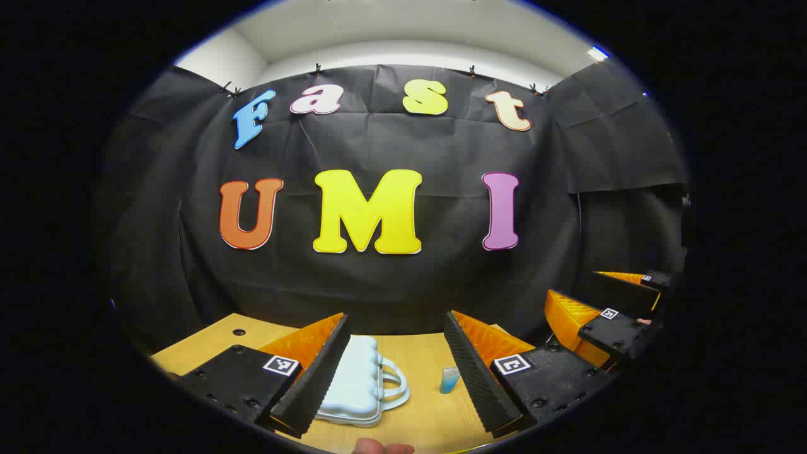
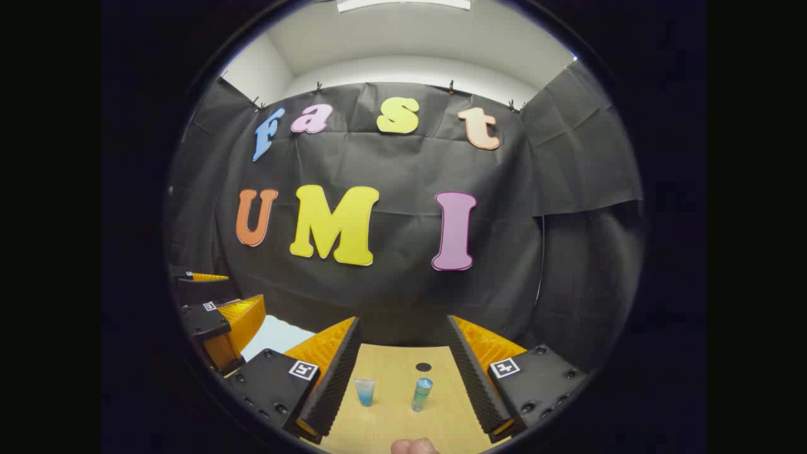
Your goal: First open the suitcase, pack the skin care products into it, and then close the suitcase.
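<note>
A small pale blue suitcase [image 1: 356, 381] with a white handle lies closed on the wooden table [image 1: 422, 422], just ahead of my left gripper [image 1: 394, 369], which is open and held above it. A blue tube [image 1: 449, 380] stands to the suitcase's right. In the right gripper view, two skin care products stand on the table: a clear-capped blue tube [image 2: 364, 391] and a blue-green bottle [image 2: 422, 393]. My right gripper [image 2: 403, 372] is open and hovers above and before them. The suitcase [image 2: 271, 336] shows as a pale patch at left.
The right gripper [image 1: 605, 321] shows at the right edge of the left gripper view, and the left gripper [image 2: 217, 318] at the left edge of the right gripper view. The table has round holes [image 2: 423, 366] [image 1: 238, 331]. The black cloth wall stands close behind the table.
</note>
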`<state>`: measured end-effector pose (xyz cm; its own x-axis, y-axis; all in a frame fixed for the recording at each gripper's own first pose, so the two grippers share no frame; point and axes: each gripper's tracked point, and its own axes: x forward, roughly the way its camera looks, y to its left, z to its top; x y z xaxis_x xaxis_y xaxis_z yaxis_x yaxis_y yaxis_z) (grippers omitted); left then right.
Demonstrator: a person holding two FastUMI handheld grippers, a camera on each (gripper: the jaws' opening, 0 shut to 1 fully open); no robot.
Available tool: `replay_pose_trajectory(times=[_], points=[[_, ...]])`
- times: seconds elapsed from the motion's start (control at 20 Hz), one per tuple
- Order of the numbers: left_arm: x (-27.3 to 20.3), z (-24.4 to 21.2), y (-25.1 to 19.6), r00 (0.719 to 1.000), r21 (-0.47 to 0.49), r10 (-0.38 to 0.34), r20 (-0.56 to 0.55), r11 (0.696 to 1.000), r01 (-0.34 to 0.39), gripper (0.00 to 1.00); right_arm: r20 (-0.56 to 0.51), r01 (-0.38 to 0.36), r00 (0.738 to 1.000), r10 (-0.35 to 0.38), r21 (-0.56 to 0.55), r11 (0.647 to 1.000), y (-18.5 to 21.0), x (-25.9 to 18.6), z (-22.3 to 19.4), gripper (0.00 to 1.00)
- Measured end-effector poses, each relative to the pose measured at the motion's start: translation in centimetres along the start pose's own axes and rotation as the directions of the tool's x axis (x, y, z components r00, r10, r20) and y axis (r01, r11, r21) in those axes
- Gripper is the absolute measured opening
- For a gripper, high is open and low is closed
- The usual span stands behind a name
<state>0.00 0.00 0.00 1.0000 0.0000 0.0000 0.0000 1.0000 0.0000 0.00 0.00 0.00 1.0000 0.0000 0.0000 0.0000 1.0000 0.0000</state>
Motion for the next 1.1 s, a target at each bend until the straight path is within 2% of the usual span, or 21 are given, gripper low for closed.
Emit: replay_pose_trajectory(times=[0.3,0.5,0.65,0.8,1.1], points=[[1.0,0.1,-1.7,0.999,0.007,0.046,-0.008,0.999,-0.045,0.96,0.011,-0.034,0.999,0.034,0.029,0.999,-1.5,1.9,-0.1,0.8],[1.2,0.4,-2.1,0.997,0.026,0.083,0.01,0.996,-0.083,0.96,0.019,-0.09,0.996,0.09,0.019,0.996,-1.5,2.0,-0.7,0.8],[1.8,0.1,-2.4,0.998,0.025,0.057,-0.003,0.998,-0.057,0.96,0.0,-0.116,0.993,0.116,0.051,0.992,-1.1,2.6,-1.3,0.8],[2.6,0.3,-2.1,0.999,0.061,0.048,-0.002,0.997,-0.048,0.96,-0.022,-0.093,0.995,0.094,0.046,0.995,-1.3,3.5,-2.0,0.8],[3.5,-0.3,-2.0,0.999,0.053,0.031,-0.02,0.998,-0.03,0.96,-0.047,-0.069,0.996,0.071,0.047,0.997,-1.2,4.3,-2.7,0.79]])
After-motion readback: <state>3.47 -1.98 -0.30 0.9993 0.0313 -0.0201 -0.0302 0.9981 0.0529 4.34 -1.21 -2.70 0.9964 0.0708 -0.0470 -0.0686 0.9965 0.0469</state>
